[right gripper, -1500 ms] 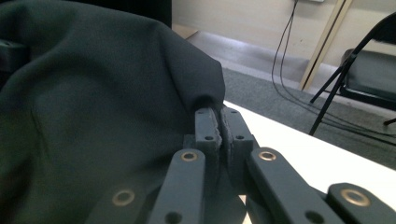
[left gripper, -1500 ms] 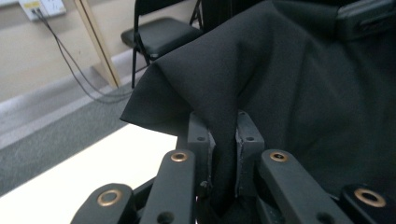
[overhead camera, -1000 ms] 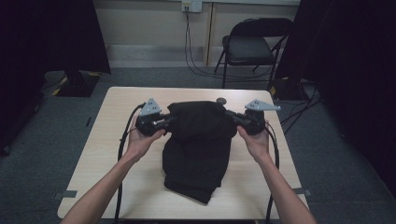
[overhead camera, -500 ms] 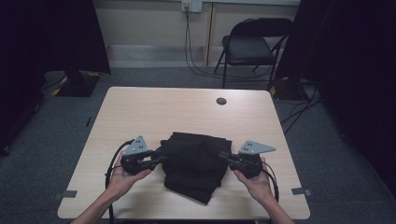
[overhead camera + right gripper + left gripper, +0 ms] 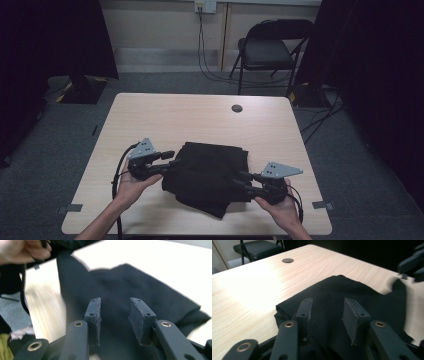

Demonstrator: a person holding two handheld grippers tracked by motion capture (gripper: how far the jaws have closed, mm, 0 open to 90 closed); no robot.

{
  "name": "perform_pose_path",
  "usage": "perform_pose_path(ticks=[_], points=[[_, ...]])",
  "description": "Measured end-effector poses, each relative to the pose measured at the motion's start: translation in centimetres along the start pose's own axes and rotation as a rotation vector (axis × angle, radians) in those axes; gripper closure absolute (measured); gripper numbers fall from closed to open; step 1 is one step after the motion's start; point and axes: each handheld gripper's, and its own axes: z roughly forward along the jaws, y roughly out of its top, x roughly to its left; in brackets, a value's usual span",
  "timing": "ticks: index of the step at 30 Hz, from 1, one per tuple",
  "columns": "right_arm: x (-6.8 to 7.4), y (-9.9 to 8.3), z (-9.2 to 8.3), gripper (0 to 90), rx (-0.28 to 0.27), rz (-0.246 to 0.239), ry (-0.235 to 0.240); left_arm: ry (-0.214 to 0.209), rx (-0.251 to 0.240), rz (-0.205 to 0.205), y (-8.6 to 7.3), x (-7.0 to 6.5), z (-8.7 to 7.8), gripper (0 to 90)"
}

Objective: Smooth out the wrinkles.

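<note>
The black garment (image 5: 212, 175) lies folded on the near half of the table (image 5: 200, 120), roughly centred between the two hands, with one loose corner trailing toward the near edge. In the left gripper view its upper layer (image 5: 352, 297) humps up instead of lying flat, so the fold looks soft and unpressed.

The left gripper (image 5: 167, 159) sits at the cloth's left edge and the right gripper (image 5: 240, 179) at its near right edge. Both sets of jaws have just been opening and now stand partly apart; cloth lies under and between them, yet the pads do not press on it, so neither gripper has hold of anything. The right gripper view is blurred, so whether a thin layer clings to a pad (image 5: 140, 315) there is hard to say.

The main risk is a snag: if fabric catches on a pad as the hands draw back, the top layer would drag and the fold would open. Pulling away low across the cloth could also shift the whole bundle toward the near edge, where the trailing corner already lies close. The cable (image 5: 120, 172) looping beside the left hand (image 5: 131, 186) could sweep the cloth's edge too.
</note>
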Motion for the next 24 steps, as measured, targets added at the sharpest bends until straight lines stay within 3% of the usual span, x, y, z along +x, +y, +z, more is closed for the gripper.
perform_pose_path(ticks=[1, 2, 5, 6, 7, 8, 9, 11, 12, 13, 15, 16, 19, 22, 24], points=[[0.0, 0.3, 0.2, 62.6, -0.003, 0.000, -0.011, -0.020, 0.036, 0.005, -0.2, -0.3, 0.8, 56.4], [0.0, 0.7, 1.1, 64.6, 0.004, 0.003, -0.001, -0.058, 0.081, 0.037, -0.8, -1.1, 1.5, 54.1], [0.9, 0.1, 3.2, 65.0, 0.055, -0.016, 0.043, -0.137, 0.149, 0.068, -1.9, -2.5, 2.2, 53.1], [0.9, 0.1, 3.2, 65.0, 0.055, -0.016, 0.043, -0.137, 0.149, 0.068, -1.9, -2.5, 2.2, 52.2], [1.6, -1.0, 4.7, 64.9, 0.116, -0.030, 0.066, -0.145, 0.179, 0.081, -2.5, -3.2, 2.3, 51.1], [1.6, -1.0, 4.7, 64.9, 0.116, -0.030, 0.066, -0.145, 0.179, 0.081, -2.5, -3.2, 2.3, 51.2], [1.9, -1.6, 5.4, 64.4, 0.151, -0.044, 0.073, -0.139, 0.190, 0.084, -2.9, -3.5, 2.5, 51.2], [2.2, -3.0, 6.9, 62.8, 0.228, -0.079, 0.054, -0.118, 0.238, 0.084, -3.9, -3.4, 3.4, 50.3], [2.2, -3.0, 6.9, 62.8, 0.228, -0.079, 0.054, -0.118, 0.238, 0.084, -3.9, -3.4, 3.4, 49.7], [1.8, -3.4, 7.6, 60.2, 0.253, -0.094, 0.022, -0.116, 0.256, 0.073, -4.2, -3.3, 4.1, 49.2], [1.5, -3.5, 7.9, 60.2, 0.259, -0.087, 0.011, -0.118, 0.253, 0.069, -4.3, -3.3, 4.5, 48.7], [0.9, -3.6, 8.5, 59.4, 0.274, -0.105, -0.048, -0.111, 0.257, 0.068, -4.4, -3.2, 4.7, 47.1], [-0.4, -3.8, 9.2, 59.2, 0.274, -0.074, -0.044, -0.113, 0.256, 0.024, -4.5, -3.0, 5.7, 45.9], [-1.2, -3.8, 10.1, 59.6, 0.279, -0.083, -0.067, -0.119, 0.257, -0.026, -4.5, -2.7, 5.9, 45.8], [-1.3, -3.7, 10.2, 59.6, 0.278, -0.103, -0.067, -0.111, 0.260, -0.035, -4.5, -2.9, 5.9, 45.8]])
